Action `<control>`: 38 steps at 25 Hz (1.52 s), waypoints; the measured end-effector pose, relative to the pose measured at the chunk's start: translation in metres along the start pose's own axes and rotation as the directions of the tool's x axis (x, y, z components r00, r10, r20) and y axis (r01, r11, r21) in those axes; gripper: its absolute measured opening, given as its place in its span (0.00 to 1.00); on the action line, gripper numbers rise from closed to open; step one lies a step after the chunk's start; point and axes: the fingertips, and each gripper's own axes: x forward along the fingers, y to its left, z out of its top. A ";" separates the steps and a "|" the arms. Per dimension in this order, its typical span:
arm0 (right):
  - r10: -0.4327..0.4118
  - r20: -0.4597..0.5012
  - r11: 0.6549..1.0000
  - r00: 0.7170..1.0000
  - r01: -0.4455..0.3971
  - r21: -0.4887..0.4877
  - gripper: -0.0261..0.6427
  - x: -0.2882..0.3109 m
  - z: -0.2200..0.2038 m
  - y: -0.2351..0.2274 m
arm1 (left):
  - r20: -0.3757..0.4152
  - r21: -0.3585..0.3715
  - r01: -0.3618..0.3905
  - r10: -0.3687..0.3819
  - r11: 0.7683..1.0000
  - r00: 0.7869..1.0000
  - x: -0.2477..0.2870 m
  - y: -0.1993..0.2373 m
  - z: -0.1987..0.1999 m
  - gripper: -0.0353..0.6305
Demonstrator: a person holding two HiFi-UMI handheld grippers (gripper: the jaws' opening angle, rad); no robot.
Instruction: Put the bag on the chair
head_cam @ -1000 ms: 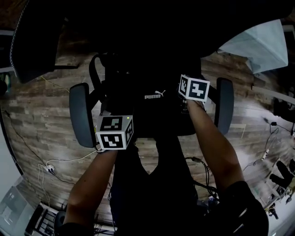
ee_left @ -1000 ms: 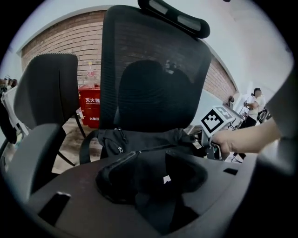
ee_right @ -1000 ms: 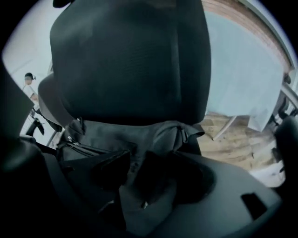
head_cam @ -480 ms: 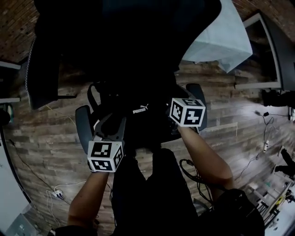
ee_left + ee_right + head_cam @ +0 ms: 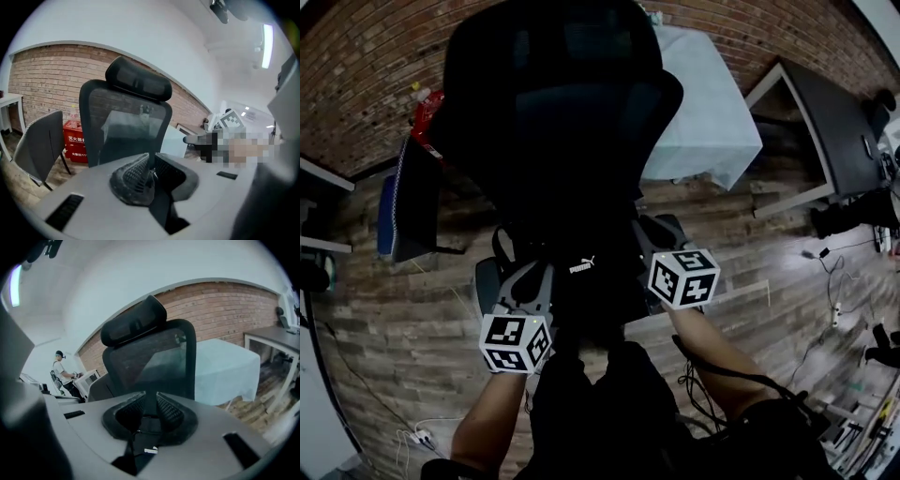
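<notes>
1. Wood plank floor fills the head view. A brick wall runs along the top.
2. Black office chair with mesh back and headrest stands centre, facing the person. Both gripper views look at its backrest from the front.
3. Desk under a pale cloth stands behind the chair to the right. A dark desk stands further right, well apart.
4. Second chair, grey mesh, stands left of the office chair near the wall.
5. Black bag with a white Puma logo lies on the office chair's seat, between the two claws in the head view. It also shows under the right claw in the right gripper view.
6. Red crate with white print sits on the floor by the wall, between the two chairs.
7. Left claw: jaws have just been closing and now stand narrow, with a thin slit and nothing in it. It is held above the seat's left side, clear of the bag.
8. Right claw: jaws have just been closing and now stand narrow, with a small gap and nothing gripped. Only the chair back shows through the gap. It is above the seat's right side.
9. Marker cubes: left cube, right cube, both on the near side of the seat.
10. Cables lie on the floor at right.
11. A person stands far off in the right gripper view.
</notes>
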 end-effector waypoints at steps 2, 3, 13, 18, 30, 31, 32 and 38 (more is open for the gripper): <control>0.031 0.008 0.999 0.999 -0.031 -0.027 0.15 -0.017 0.009 0.018 | 0.024 0.012 0.021 -0.021 1.000 0.999 -0.015 -0.010 0.014 0.12; 0.040 0.013 0.998 0.999 -0.040 -0.047 0.15 -0.026 0.015 0.025 | 0.039 0.014 0.021 -0.021 1.000 0.999 -0.020 -0.012 0.021 0.12; 0.128 0.180 0.978 0.975 -0.094 -0.185 0.08 -0.097 0.100 0.078 | 0.211 -0.014 0.099 -0.094 0.995 0.973 -0.076 -0.039 0.102 0.07; 0.147 0.249 0.967 0.957 -0.086 -0.241 0.07 -0.129 0.133 0.098 | 0.303 0.000 0.105 -0.100 0.995 0.948 -0.106 -0.038 0.156 0.07; 0.148 0.359 0.964 0.921 -0.053 -0.261 0.06 -0.180 0.165 0.113 | 0.375 0.068 0.054 -0.076 0.996 0.924 -0.140 -0.050 0.196 0.07; 0.150 0.367 0.962 0.918 -0.050 -0.269 0.06 -0.183 0.167 0.115 | 0.384 0.084 0.041 -0.071 0.996 0.921 -0.143 -0.054 0.198 0.07; 0.155 0.372 0.960 0.915 -0.052 -0.274 0.06 -0.185 0.169 0.118 | 0.397 0.086 0.037 -0.068 0.996 0.915 -0.146 -0.057 0.201 0.07; 0.166 0.387 0.960 0.907 -0.060 -0.272 0.06 -0.192 0.168 0.117 | 0.457 0.012 0.044 -0.045 0.999 0.888 -0.158 -0.060 0.207 0.07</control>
